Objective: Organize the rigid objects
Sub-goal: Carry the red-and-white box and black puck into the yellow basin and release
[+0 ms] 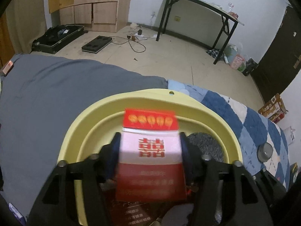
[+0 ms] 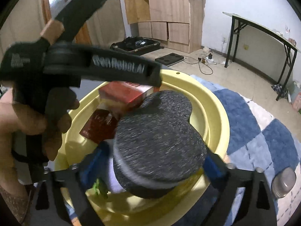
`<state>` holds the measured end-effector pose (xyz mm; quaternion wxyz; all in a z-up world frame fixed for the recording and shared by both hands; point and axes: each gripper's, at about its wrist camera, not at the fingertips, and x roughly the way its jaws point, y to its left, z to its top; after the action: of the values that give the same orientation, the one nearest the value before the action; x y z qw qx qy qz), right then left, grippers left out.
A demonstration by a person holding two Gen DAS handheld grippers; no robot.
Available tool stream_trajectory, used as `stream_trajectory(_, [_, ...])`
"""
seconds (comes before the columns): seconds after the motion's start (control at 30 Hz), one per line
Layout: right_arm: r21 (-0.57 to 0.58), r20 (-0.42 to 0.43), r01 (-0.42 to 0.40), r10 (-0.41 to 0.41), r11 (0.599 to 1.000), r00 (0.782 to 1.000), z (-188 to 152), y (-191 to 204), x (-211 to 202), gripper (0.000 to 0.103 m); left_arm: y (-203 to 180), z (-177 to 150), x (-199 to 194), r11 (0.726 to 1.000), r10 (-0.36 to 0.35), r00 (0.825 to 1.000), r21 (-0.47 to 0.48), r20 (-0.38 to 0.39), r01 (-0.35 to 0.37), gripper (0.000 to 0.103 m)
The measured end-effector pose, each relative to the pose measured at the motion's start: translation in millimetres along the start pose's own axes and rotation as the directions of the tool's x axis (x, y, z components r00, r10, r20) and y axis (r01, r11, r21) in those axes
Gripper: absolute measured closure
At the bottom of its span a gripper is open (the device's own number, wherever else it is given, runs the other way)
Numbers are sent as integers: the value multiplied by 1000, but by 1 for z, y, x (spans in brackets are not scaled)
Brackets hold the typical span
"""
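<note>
Left gripper [image 1: 150, 150] clamps a red-and-white box [image 1: 150, 156] between its blue pads, held over the yellow basin [image 1: 131, 98]. Right gripper [image 2: 156, 162] grips a grey mouse-eared case [image 2: 160, 137] — also above the basin, just right of the box. Inside the basin lies a dark red box [image 2: 97, 126]. Right of the basin, on the blue checked blanket [image 2: 244, 116], stands a small glass jar [image 2: 284, 182]. Beyond the basin — bare floor and a folding table [image 1: 203, 1].
</note>
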<state>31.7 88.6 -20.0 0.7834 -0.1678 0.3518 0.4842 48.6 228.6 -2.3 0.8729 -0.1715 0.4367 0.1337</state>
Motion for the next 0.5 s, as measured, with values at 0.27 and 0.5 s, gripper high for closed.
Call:
stream_trajectory(0.27, [-22, -11, 23, -23, 999, 1000, -9, 2, -16, 0, -4, 5, -35, 999, -48, 994, -18, 99, 50, 0])
stream_trajectory(0.5, [-24, 9, 1, 0, 1000, 1000, -25, 1, -76, 0, -25, 5, -68, 997, -64, 985, 51, 157, 57, 0])
